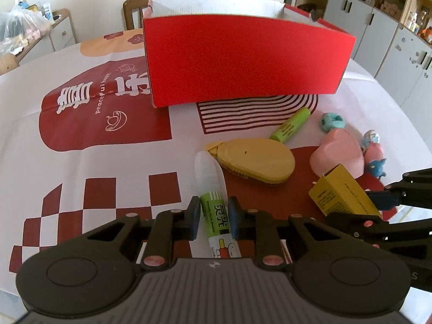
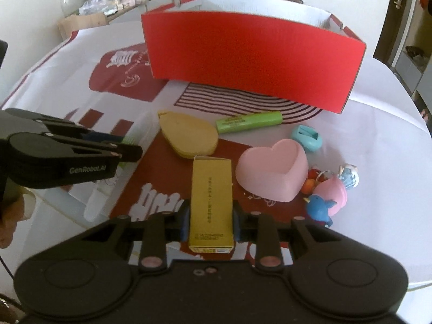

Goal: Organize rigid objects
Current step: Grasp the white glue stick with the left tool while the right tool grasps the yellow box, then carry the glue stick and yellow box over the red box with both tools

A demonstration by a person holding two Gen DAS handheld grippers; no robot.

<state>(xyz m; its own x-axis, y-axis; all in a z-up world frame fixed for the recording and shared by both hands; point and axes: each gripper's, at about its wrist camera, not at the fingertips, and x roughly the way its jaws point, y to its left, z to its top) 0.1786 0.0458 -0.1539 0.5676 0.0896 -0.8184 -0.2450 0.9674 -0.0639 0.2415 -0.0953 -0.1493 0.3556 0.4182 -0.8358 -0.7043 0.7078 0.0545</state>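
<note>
One red box (image 1: 243,56), contents hidden

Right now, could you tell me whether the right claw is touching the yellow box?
Touching. The right wrist view shows the right claw with both blue pads pressed flat against the sides of the yellow box, with no gap either side.

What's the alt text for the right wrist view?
The right tongs grip a yellow cardboard carton above a red-and-white printed tablecloth. Beyond lie a pink heart-shaped dish, a green marker and a red open-topped box.
</note>
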